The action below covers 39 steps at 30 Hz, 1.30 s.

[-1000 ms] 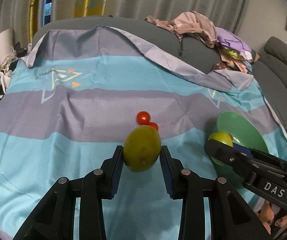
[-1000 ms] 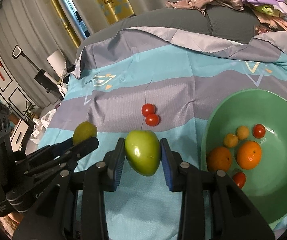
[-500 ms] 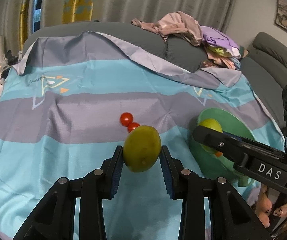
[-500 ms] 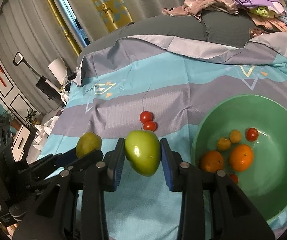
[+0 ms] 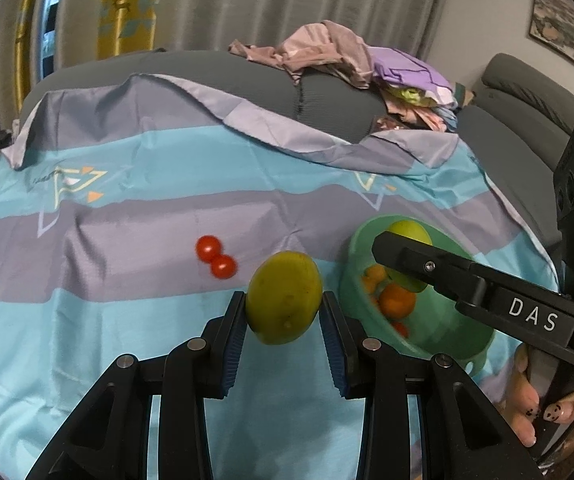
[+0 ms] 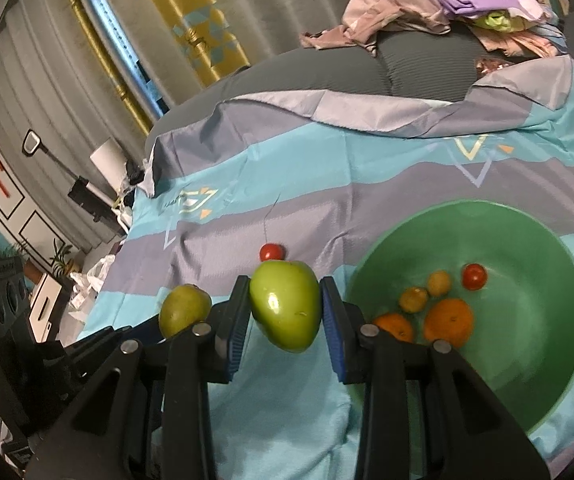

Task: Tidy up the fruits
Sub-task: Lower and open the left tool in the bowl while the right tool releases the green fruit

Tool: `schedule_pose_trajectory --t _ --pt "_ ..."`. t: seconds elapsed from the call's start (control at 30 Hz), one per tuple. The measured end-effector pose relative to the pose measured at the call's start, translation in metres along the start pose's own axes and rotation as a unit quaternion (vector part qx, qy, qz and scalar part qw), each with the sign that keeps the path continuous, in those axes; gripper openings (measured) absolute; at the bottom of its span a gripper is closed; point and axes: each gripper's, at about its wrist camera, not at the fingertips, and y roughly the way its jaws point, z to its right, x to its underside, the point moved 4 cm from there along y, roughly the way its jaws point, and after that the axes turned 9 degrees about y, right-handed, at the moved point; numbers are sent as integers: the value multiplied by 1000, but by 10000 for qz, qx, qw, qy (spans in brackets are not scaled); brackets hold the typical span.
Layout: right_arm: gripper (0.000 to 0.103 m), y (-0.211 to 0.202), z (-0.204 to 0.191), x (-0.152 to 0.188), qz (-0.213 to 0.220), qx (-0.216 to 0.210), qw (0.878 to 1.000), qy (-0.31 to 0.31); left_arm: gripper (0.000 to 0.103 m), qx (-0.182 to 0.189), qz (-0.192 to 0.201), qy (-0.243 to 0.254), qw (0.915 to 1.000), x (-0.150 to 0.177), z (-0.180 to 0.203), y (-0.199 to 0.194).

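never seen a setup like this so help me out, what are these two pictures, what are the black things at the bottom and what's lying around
No robot here: a person holds a two-fingered claw in each hand, each with a wide-angle camera looking along its fingers. One picture is from the left claw, the other from the right claw.

Each claw is shut on a fruit: the left on a yellow-green fruit, the right on a brighter green fruit. Each camera also catches the other claw at its edge.

Below lies a blue and grey striped cloth with two small red tomatoes on it, and a green bowl holding oranges and small fruits.
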Motion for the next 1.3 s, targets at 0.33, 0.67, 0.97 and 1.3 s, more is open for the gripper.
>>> schedule_pose_trajectory --t 0.33,0.67,0.97,1.3 --pt "35 -21 27 -13 271 115 9992 272 37 291 102 321 9990 -15 38 5" --pt "35 -36 55 -22 457 326 9970 542 37 514 30 457 9976 -24 67 22" --pt "36 -37 72 -25 400 364 9961 696 37 631 0 479 9969 -28 83 31" --pt "36 -34 85 -24 331 480 9947 845 37 713 -200 489 9961 -25 92 44"
